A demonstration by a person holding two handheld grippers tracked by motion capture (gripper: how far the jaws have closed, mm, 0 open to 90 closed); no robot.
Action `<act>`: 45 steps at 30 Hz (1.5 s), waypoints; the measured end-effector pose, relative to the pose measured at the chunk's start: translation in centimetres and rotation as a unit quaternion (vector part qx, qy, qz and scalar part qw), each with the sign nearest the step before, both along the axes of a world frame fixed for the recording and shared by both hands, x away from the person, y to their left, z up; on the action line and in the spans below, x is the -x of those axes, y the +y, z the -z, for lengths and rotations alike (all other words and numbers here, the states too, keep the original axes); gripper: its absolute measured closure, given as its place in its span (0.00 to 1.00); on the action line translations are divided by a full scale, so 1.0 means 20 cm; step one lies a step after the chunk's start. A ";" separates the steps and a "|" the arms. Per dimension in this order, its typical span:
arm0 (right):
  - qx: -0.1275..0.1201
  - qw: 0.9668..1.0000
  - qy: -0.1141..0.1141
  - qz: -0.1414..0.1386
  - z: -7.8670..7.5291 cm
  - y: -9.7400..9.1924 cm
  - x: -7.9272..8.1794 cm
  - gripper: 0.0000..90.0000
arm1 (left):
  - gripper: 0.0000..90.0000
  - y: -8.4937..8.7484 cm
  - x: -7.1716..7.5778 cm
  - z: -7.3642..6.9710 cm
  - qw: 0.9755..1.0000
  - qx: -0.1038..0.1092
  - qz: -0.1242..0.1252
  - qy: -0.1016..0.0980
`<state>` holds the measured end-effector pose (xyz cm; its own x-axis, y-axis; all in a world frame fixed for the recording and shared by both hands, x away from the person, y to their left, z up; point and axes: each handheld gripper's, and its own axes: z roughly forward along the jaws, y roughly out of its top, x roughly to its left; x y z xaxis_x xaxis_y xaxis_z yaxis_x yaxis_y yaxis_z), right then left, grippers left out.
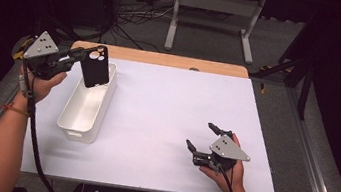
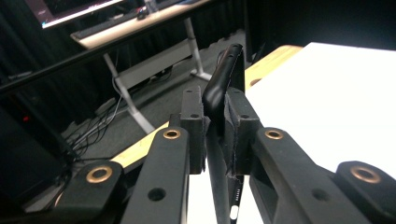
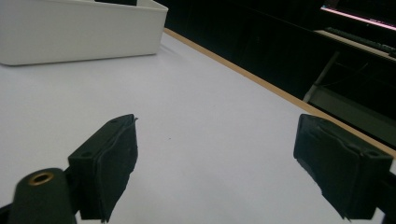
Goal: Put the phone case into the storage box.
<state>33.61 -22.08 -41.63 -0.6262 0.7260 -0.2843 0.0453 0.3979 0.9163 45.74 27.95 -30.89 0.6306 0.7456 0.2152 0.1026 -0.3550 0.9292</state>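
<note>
- Left gripper [image 1: 84,56]: fingers [image 2: 194,126] clamped on the edge of a black phone case [image 1: 96,67], held upright over the far end of the white bin [image 1: 69,125], likely for lowering in.
- Right gripper [image 1: 201,137]: fingers [image 3: 109,161] apart, empty, resting near the tabletop's [image 1: 165,115] near right corner, clear of the work.

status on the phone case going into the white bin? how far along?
Done: the left gripper is shut on the black phone case, lifted clear of the table. In hand: the case hangs upright above the far end of the white bin, not yet inside. Left: lower and release. The right gripper rests open on the white tabletop, holding nothing.
</note>
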 end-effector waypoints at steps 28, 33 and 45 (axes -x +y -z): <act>0.051 0.998 0.039 -0.007 0.08 0.07 -0.01 0.17 | 0.89 -0.02 -0.39 0.27 0.999 -0.010 0.012 0.029; 0.054 0.997 0.047 -0.014 0.09 0.08 -0.02 0.17 | 0.88 0.01 -0.41 0.30 0.999 0.000 -0.025 0.024; 0.043 0.997 0.065 -0.013 0.11 0.05 -0.02 0.16 | 0.82 0.01 -0.48 0.40 0.996 0.004 -0.071 0.047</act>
<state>34.07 -21.08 -43.76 -0.6807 0.6852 -0.2590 0.1504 0.4768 0.8661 55.37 28.18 -38.94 0.5364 0.8300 0.1529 0.2380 -0.3225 0.9162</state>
